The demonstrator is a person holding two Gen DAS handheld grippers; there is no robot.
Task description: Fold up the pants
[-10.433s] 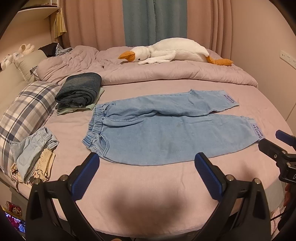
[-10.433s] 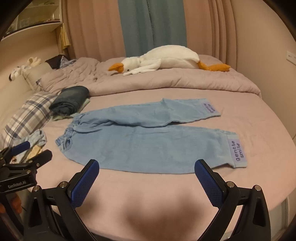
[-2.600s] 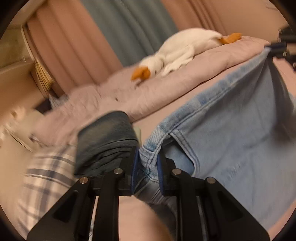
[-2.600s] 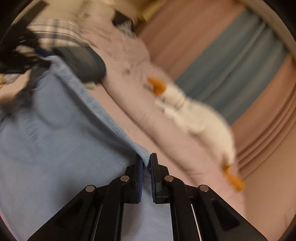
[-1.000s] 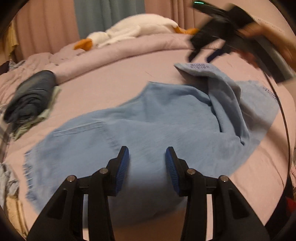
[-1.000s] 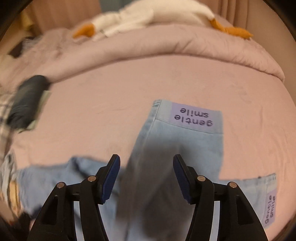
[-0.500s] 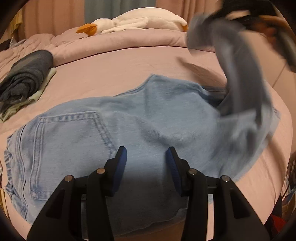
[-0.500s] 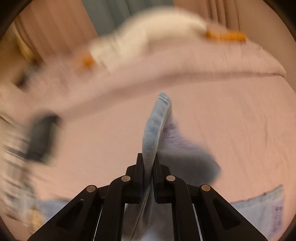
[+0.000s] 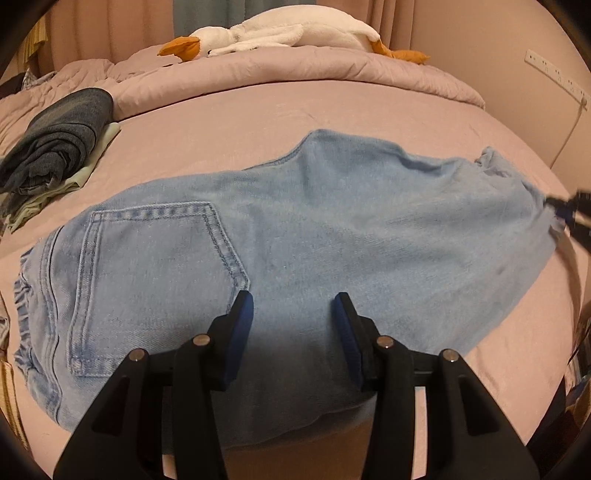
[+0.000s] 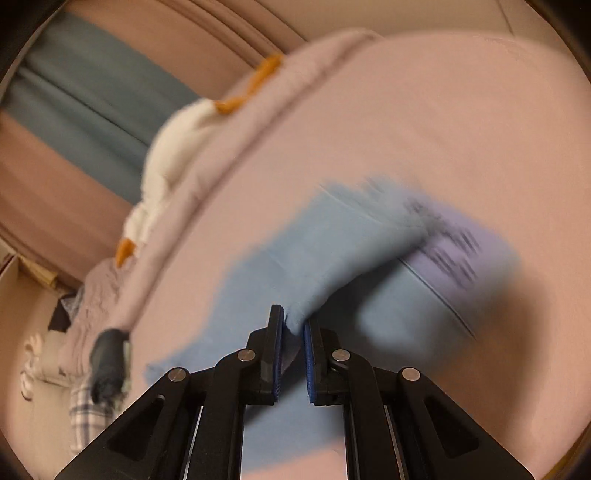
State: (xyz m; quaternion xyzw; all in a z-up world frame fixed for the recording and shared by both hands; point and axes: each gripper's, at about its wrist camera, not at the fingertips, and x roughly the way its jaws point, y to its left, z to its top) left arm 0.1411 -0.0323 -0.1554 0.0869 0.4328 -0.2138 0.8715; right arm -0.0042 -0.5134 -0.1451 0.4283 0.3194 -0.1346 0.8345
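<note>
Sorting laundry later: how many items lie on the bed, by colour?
Light blue: 1, pants
Dark blue: 1, folded jeans
Pale green: 1, folded cloth
White: 1, plush goose
Total: 4

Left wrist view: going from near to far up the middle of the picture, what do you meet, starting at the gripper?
Left gripper, jaws apart over the cloth → light blue pants spread flat → bare pink sheet → rumpled pink quilt → white toy goose → curtains at the back.
</note>
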